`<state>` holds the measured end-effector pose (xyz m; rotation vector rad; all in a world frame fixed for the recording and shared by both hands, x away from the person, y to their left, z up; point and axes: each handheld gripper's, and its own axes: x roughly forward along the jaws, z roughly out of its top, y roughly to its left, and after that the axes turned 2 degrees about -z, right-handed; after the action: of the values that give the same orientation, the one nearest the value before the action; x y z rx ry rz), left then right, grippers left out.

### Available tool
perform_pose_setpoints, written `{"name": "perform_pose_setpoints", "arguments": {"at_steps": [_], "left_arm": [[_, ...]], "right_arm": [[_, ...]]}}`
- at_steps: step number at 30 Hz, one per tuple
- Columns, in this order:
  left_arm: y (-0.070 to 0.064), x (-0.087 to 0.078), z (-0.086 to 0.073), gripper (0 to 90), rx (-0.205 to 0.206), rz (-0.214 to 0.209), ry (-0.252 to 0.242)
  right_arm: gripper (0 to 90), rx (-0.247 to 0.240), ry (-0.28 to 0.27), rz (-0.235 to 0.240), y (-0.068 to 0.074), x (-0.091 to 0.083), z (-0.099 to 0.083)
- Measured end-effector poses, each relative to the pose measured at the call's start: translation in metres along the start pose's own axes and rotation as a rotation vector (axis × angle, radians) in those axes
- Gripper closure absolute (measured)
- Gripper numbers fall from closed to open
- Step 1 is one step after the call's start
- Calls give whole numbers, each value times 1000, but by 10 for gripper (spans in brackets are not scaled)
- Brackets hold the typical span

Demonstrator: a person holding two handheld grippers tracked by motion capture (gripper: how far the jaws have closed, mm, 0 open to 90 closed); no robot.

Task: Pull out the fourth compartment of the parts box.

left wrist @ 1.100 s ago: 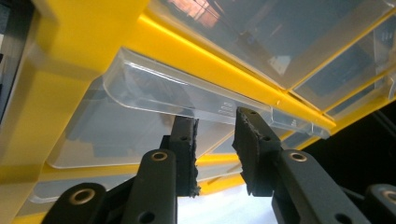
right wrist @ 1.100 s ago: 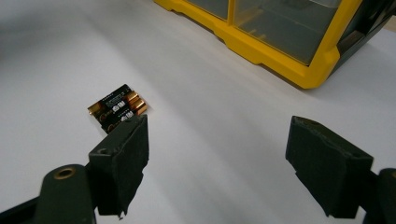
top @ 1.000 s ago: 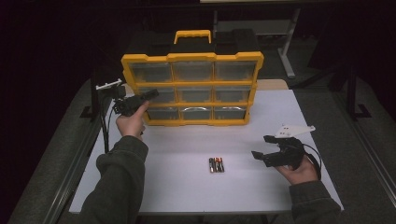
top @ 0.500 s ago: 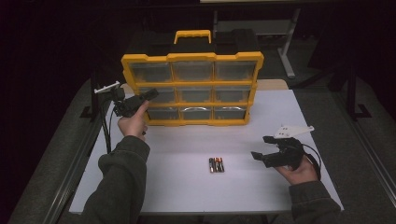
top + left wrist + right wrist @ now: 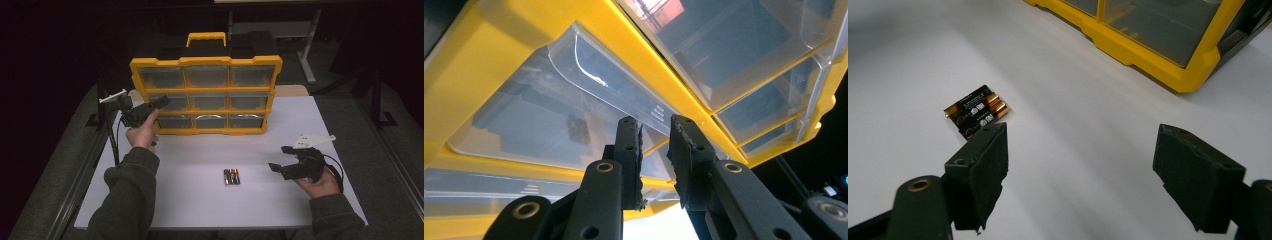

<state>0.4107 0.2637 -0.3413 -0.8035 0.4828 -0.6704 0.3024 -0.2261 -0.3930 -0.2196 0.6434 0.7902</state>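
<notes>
Up close, the left gripper (image 5: 655,150), jaws nearly together, points at a clear drawer (image 5: 569,115) of the yellow organizer (image 5: 206,95). Ahead of the wide-open right gripper (image 5: 1080,172) lie batteries (image 5: 977,111), their labels unreadable.

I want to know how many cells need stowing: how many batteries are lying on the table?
3. The batteries lie side by side, touching, on the white table in front of the yellow drawer organizer, left of the right gripper. None visible elsewhere; drawer contents are unclear.
</notes>
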Motion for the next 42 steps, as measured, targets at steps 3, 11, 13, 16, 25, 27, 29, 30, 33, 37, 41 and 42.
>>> {"name": "perform_pose_setpoints", "arguments": {"at_steps": [3,11,13,16,25,27,29,30,33,37,41,42], "left_arm": [[-1,-1,0,740,3,1,3],[-1,-3,-1,746,-11,-8,2],[0,-4,-1,747,-8,-10,6],[-1,-5,-1,749,-9,-11,8],[-1,-9,-2,751,-1,-17,17],[-1,-10,-3,751,3,-20,20],[-1,-10,-3,756,7,-20,23],[-1,-12,-3,763,14,-22,28],[0,-13,-3,771,16,-27,33],[0,-15,-4,770,20,-30,39],[-1,-17,-4,770,22,-29,45],[-1,-17,-5,770,24,-34,48]], "right_arm": [[210,2,-2,0,0,0,0],[209,3,6,-2,0,1,0],[208,8,4,-3,1,0,0],[208,7,5,-3,1,0,0],[207,6,5,-4,1,0,-1],[207,7,5,-5,1,0,-1],[207,9,7,-5,1,0,-1],[207,9,8,-5,1,0,-1],[207,3,8,-4,1,0,-2],[207,-1,6,-6,1,0,-2],[207,4,8,-6,1,0,-2],[207,5,9,-6,1,0,-2]]}}
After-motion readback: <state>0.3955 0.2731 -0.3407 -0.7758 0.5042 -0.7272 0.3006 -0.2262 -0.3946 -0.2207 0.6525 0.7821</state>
